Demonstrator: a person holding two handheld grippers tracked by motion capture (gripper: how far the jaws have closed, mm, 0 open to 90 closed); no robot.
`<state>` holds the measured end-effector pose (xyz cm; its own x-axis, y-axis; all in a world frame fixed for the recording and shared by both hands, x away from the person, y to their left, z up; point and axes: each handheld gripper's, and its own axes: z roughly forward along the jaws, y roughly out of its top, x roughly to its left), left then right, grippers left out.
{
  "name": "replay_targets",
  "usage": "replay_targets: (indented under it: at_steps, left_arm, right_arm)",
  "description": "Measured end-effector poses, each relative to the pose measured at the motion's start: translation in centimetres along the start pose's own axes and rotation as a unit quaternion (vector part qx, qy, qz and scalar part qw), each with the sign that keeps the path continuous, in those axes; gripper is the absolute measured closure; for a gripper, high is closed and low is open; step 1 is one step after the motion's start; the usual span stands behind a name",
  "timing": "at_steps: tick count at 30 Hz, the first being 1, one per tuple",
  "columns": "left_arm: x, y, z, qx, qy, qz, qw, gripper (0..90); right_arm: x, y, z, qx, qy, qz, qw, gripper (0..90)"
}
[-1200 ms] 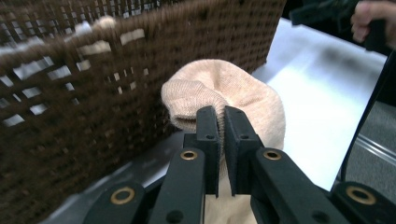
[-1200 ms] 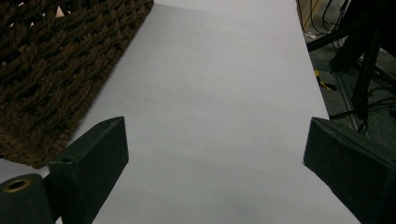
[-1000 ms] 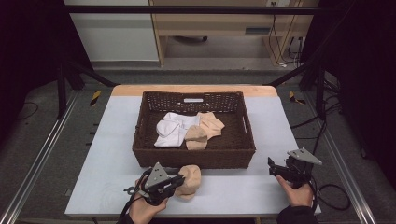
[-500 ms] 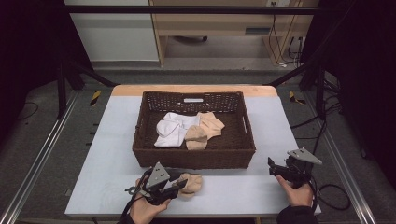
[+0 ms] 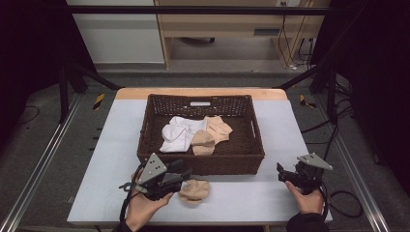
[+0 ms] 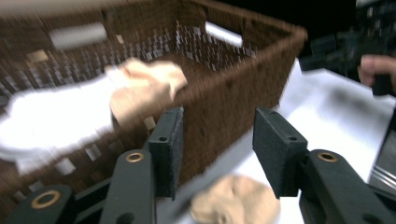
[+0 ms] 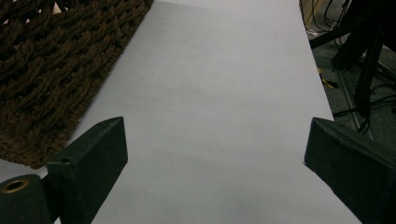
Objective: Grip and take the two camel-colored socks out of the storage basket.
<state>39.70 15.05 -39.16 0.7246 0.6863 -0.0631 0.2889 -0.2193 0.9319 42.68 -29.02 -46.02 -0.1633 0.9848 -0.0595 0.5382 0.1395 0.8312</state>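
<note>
A balled beige sock [image 5: 194, 190] lies on the white table [image 5: 241, 195] just in front of the brown wicker basket [image 5: 203, 164]. My left gripper [image 5: 183, 177] hovers at the sock's left edge. In the blurred left gripper view its jaws [image 6: 217, 133] stand open, with the sock [image 6: 236, 205] below them and the basket wall [image 6: 224, 107] behind. White socks [image 5: 178, 134] and beige socks [image 5: 211, 135] lie inside the basket. My right gripper [image 5: 281, 172] rests at the table's front right, open wide [image 7: 215, 140] over bare table.
The basket's corner [image 7: 51, 70] sits left of my right gripper. The table's right edge [image 7: 320, 84] drops to a floor with cables and frame legs. A metal rail [image 5: 43, 154] runs along the left.
The beige sock, up at the left gripper's tips a second ago, has sunk onto the table. The left gripper has released it and shifted slightly. The right gripper has stayed still.
</note>
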Motion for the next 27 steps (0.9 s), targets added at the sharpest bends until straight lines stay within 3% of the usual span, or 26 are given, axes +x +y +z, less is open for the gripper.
replay_targets:
  at_steps: [6, 7, 10, 12, 20, 27]
  left_arm:
    - [1.6, 3.5, 0.4, -0.018, 0.02, 0.008, 0.9996, 49.5]
    - [2.3, 4.6, 0.9, -0.026, 0.026, 0.009, 0.9993, 49.4]
    - [3.0, 5.5, 1.6, -0.029, 0.031, 0.01, 0.999, 48.0]
    - [3.7, 6.5, 2.6, -0.032, 0.047, 0.016, 0.9982, 46.6]
    - [5.1, 8.3, 5.7, -0.021, 0.059, 0.018, 0.9978, 43.0]
    - [6.7, 8.6, 10.2, 0.008, 0.07, 0.008, 0.9975, 39.3]
  right_arm:
    - [-0.1, 0.0, 0.0, -0.001, -0.002, 0.004, 1.0, 5.9]
    - [-0.2, 0.1, 0.0, -0.002, -0.002, 0.003, 1.0, 5.8]
    - [-0.2, 0.1, 0.0, -0.004, -0.001, 0.005, 1.0, 5.8]
    - [-0.2, 0.1, 0.0, -0.002, -0.002, 0.005, 1.0, 5.7]
    - [-0.2, 0.0, 0.2, 0.002, -0.001, 0.006, 1.0, 5.7]
    - [-0.4, 0.0, 0.4, 0.004, -0.001, 0.01, 0.9999, 5.7]
